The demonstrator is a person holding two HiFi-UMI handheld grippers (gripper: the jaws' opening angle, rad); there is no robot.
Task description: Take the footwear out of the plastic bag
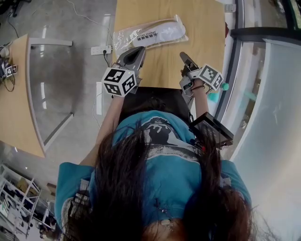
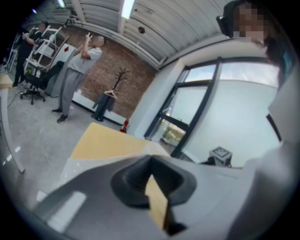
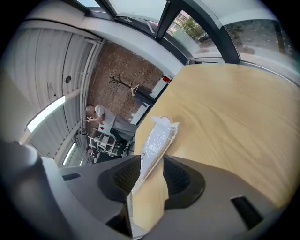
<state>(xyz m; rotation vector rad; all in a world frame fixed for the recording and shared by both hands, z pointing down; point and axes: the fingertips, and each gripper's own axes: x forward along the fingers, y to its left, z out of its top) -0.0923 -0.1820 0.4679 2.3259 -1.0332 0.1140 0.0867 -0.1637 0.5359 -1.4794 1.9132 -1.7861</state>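
Plastic bag [image 1: 151, 33] ahead of right gripper [image 1: 184, 57], untouched.

Daylight from the windows [image 2: 220, 103] fills the room evenly, with soft shadows. A ceiling lamp [image 2: 126, 7] blows out white. Both gripper views curve into black corners, their nearest parts blurred.

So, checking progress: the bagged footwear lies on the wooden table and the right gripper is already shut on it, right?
No: the right gripper view shows the right gripper open, short of the plastic bag, which does lie on the wooden table.
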